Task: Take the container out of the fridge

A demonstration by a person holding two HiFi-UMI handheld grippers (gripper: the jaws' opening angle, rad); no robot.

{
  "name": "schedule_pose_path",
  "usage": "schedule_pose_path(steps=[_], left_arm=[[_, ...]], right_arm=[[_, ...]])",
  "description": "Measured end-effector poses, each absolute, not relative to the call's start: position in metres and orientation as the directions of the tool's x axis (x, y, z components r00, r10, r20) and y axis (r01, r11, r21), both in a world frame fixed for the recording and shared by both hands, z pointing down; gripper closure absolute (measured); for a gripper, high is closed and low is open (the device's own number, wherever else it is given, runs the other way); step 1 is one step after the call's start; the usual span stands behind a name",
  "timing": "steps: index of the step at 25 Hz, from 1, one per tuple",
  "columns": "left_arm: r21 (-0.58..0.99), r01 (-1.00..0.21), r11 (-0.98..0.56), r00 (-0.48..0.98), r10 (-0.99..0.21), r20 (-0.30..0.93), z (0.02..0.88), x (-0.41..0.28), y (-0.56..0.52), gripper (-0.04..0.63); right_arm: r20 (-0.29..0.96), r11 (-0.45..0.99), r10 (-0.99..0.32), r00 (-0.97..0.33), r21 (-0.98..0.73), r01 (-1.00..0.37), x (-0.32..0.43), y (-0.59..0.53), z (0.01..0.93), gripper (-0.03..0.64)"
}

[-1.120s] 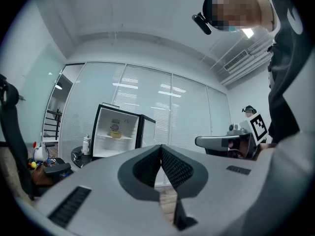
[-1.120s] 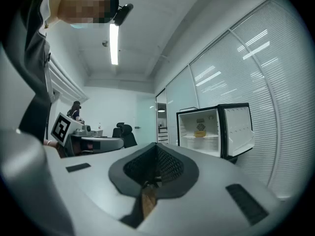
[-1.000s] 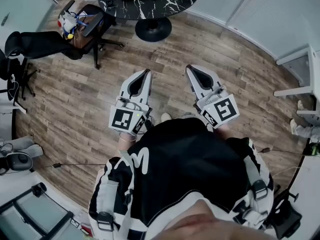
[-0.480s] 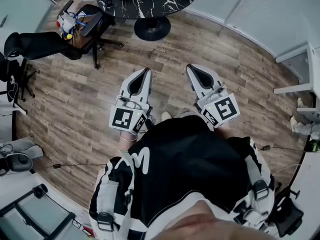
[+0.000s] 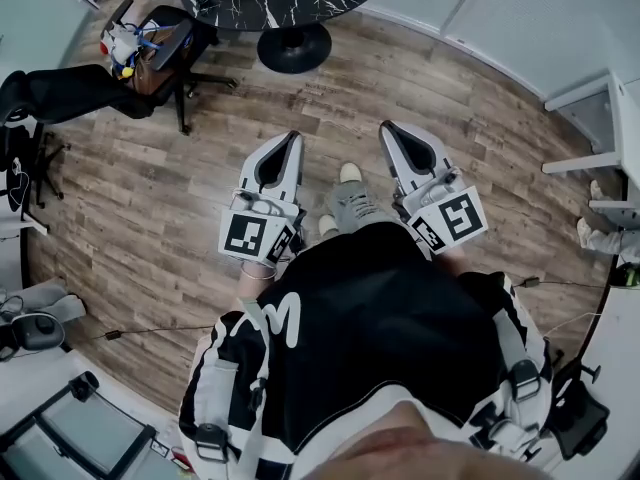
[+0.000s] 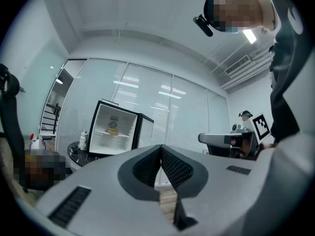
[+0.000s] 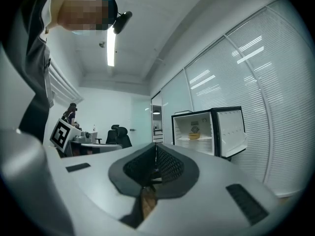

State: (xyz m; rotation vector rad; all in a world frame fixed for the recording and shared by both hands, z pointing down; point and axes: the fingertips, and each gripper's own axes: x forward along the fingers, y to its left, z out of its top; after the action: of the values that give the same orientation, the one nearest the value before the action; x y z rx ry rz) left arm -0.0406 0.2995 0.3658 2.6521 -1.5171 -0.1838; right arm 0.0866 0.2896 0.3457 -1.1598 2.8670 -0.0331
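- The person's pale shoe [image 5: 349,173] now reaches forward between the two grippers, and the round black marble table [image 5: 270,3] has shifted in view: a step toward the far side of the room.
- The left gripper [image 5: 294,140] and right gripper [image 5: 388,128] have their jaws pressed together, holding nothing.
- The small yellow container [image 6: 113,131] sits on a shelf in the open black fridge [image 6: 143,132], far ahead and out of reach.

Bright ceiling strip light [image 7: 111,45], sharp focus, strong fisheye edge distortion

Both grippers [image 5: 290,146] level, jaws together
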Motion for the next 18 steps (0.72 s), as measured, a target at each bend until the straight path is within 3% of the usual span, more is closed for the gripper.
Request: schedule_pose_path(steps=[18], left_arm=[[0.107,-0.883,-0.457,0.455,-0.889,-0.051,0.366,-0.051,0.255,0.586]], right_arm=[[-0.063,0.735,-0.678,-0.732,-0.046,-0.677,0.084,0.239,0.346,0.606]])
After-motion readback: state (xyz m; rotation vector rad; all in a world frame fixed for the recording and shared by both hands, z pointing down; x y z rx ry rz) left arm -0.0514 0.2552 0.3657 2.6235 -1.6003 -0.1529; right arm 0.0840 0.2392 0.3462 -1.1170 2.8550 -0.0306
